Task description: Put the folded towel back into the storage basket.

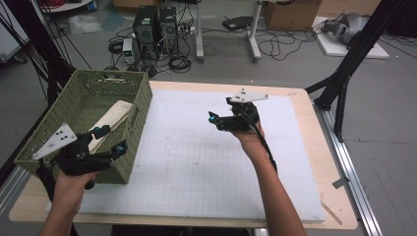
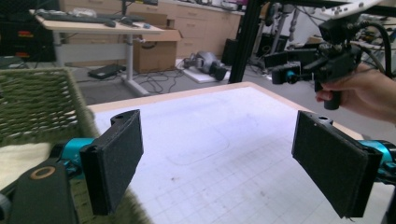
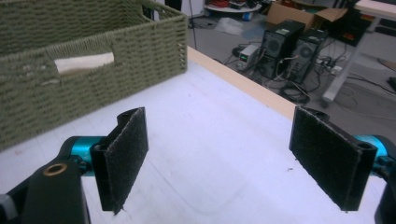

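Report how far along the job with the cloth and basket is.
Looks done: the cream cloth lies inside the green wicker basket at the table's left edge. In hand: nothing. The left gripper sits open at the basket's near corner, and the right gripper is open over the bare white mat. Left: probably only pulling both hands away, since nothing else lies on the mat.

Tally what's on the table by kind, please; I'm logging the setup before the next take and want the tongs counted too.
Woven green basket: 1
Cream folded cloth lying in the basket: 1
White gridded mat: 1
Handheld tongs, both open and holding nothing: 2, the left tongs at the basket's near corner, the right tongs above the mat
Total: 5
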